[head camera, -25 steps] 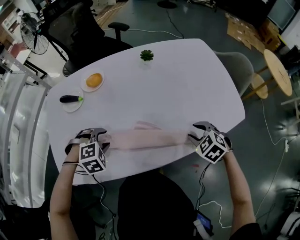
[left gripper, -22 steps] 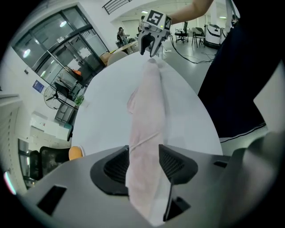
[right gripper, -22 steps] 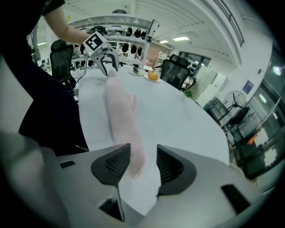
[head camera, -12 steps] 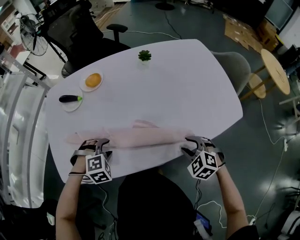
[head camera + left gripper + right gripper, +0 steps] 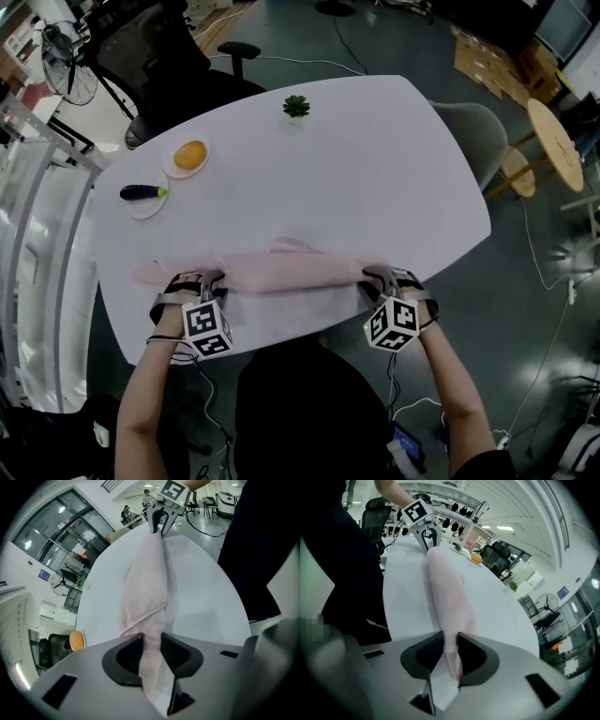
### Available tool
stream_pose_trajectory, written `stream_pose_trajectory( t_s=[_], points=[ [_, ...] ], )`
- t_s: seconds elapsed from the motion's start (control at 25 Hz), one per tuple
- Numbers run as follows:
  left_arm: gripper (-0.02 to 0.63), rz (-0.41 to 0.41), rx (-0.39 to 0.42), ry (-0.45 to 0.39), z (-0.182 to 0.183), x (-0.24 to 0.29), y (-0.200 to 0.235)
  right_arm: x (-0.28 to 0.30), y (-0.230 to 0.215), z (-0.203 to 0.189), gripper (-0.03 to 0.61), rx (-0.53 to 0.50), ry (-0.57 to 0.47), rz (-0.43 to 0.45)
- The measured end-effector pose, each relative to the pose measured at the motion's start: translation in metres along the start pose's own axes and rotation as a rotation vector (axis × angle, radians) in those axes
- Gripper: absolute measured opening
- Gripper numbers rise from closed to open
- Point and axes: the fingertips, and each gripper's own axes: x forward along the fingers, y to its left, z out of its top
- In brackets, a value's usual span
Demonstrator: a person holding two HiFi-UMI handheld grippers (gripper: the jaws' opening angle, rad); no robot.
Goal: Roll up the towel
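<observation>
A pale pink towel (image 5: 281, 272) lies as a long folded band along the near side of the white table (image 5: 375, 159). My left gripper (image 5: 208, 279) stands at the band's left part, and a short tail of towel runs on past it to the left. My right gripper (image 5: 370, 278) is at the band's right end. In the left gripper view the towel (image 5: 145, 578) runs between the jaws of the left gripper (image 5: 151, 641), which are closing with the pads against the cloth. The right gripper (image 5: 450, 641) is likewise closing, its pads pinching the towel (image 5: 447, 590).
At the table's far left are a plate with an orange item (image 5: 190, 155) and a plate with an eggplant (image 5: 142, 194). A small green plant (image 5: 296, 106) stands at the far edge. A black office chair (image 5: 159, 66) and a grey chair (image 5: 478, 131) flank the table.
Both grippers have come back toward the table's near edge and sunk. The towel now lies stretched out longer, with a tail past the left gripper.
</observation>
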Motion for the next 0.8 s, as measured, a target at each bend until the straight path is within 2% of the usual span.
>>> stream_pose_trajectory(
  t_s=[0.12, 0.28, 0.44, 0.52, 0.68, 0.8],
  points=[
    [0.101, -0.035, -0.034, -0.014, 0.0, -0.004, 0.004, -0.001, 0.0, 0.002, 0.065, -0.003, -0.003, 0.042],
    [0.083, -0.123, -0.102, -0.043, 0.0, -0.009, 0.014, -0.005, -0.006, 0.004, 0.056, 0.065, -0.018, 0.15],
    [0.072, -0.181, -0.106, -0.05, 0.002, -0.007, 0.031, -0.003, -0.02, 0.005, 0.055, 0.133, -0.009, 0.258],
    [0.069, -0.197, -0.107, -0.048, 0.001, -0.003, 0.042, 0.002, -0.028, 0.006, 0.055, 0.194, 0.002, 0.323],
    [0.067, -0.185, -0.115, -0.046, 0.002, 0.004, 0.073, 0.018, -0.05, 0.006, 0.058, 0.38, 0.039, 0.439],
    [0.067, -0.171, -0.118, -0.037, 0.002, 0.015, 0.086, 0.035, -0.068, 0.002, 0.07, 0.46, 0.072, 0.419]
  ],
)
